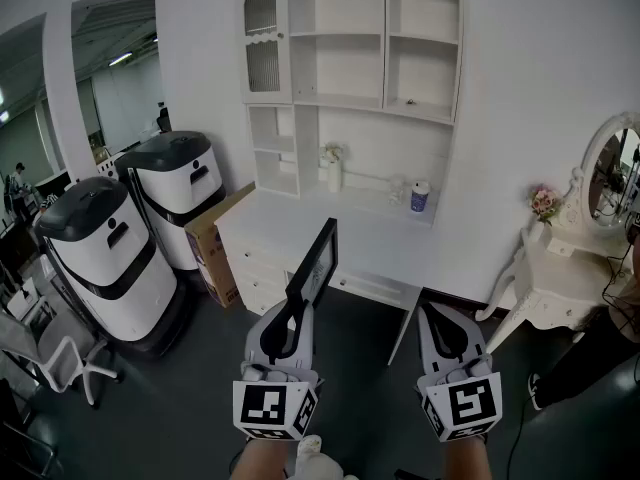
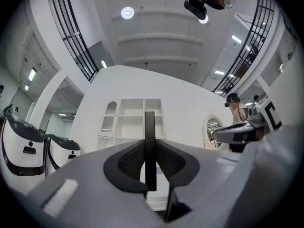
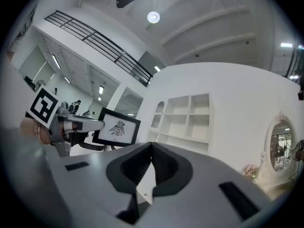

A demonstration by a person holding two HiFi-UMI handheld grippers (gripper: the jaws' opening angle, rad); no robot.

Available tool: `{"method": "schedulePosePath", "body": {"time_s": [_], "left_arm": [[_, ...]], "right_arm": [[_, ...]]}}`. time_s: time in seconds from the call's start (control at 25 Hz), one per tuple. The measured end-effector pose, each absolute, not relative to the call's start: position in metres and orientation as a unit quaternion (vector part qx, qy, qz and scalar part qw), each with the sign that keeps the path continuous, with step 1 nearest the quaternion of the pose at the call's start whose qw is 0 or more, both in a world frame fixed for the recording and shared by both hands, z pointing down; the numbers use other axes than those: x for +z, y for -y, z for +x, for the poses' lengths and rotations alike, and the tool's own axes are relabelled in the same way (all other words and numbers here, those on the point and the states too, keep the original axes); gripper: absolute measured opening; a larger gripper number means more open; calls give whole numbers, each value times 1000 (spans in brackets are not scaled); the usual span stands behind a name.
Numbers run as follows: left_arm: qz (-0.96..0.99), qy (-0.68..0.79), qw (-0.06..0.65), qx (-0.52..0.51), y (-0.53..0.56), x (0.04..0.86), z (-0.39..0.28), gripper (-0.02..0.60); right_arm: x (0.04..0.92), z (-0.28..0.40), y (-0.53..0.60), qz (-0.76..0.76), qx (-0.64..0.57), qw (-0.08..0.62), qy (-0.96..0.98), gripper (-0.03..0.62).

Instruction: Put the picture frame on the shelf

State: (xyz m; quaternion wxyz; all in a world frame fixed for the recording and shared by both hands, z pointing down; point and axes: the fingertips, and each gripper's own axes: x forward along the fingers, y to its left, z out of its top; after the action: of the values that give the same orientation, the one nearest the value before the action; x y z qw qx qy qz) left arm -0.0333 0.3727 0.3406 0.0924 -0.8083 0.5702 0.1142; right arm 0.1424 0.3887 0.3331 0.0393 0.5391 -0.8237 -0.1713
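Between the jaws of the left gripper [image 1: 293, 320]: the picture frame [image 1: 316, 260], black-edged, clamped by its lower edge and standing upright. In the left gripper view the frame [image 2: 149, 125] shows edge-on, with a ribbed pad pressed to each side. From the right gripper view, its face [image 3: 117, 127] carries a dark bird-like drawing on white.

Right gripper [image 1: 440, 318]: beside the left one, apart from the frame, jaws closed together, nothing between them [image 3: 151, 152].

Ahead of both grippers and beyond the frame's top: a white desk [image 1: 290, 230] with a white shelf unit [image 1: 385, 43] on it, with open compartments. The frame is held clear of both desk and shelf.

On the desk's back ledge, ahead of the left gripper: a white vase with flowers [image 1: 333, 171]. Ahead of the right gripper: a blue-and-white cup [image 1: 420, 196].

Right of the right gripper: a white vanity table [image 1: 560, 268] with an oval mirror [image 1: 612, 168] and pink flowers [image 1: 545, 203].

Left of the left gripper: a cardboard box [image 1: 213, 243] and two white-and-black machines [image 1: 105, 253].
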Motion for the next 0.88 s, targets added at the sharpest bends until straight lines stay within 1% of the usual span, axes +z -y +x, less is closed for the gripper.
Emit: {"method": "schedulePosePath", "body": {"time_s": [0.28, 0.44, 0.88], "left_arm": [[-806, -571, 97, 123, -370, 330, -28, 74], [-808, -567, 94, 131, -353, 328, -25, 74], [-805, -568, 84, 152, -245, 322, -42, 74]], "right_arm": [[328, 149, -389, 540, -174, 37, 822, 9], [325, 153, -372, 542, -170, 24, 823, 9], [321, 148, -267, 551, -172, 25, 816, 9]]}}
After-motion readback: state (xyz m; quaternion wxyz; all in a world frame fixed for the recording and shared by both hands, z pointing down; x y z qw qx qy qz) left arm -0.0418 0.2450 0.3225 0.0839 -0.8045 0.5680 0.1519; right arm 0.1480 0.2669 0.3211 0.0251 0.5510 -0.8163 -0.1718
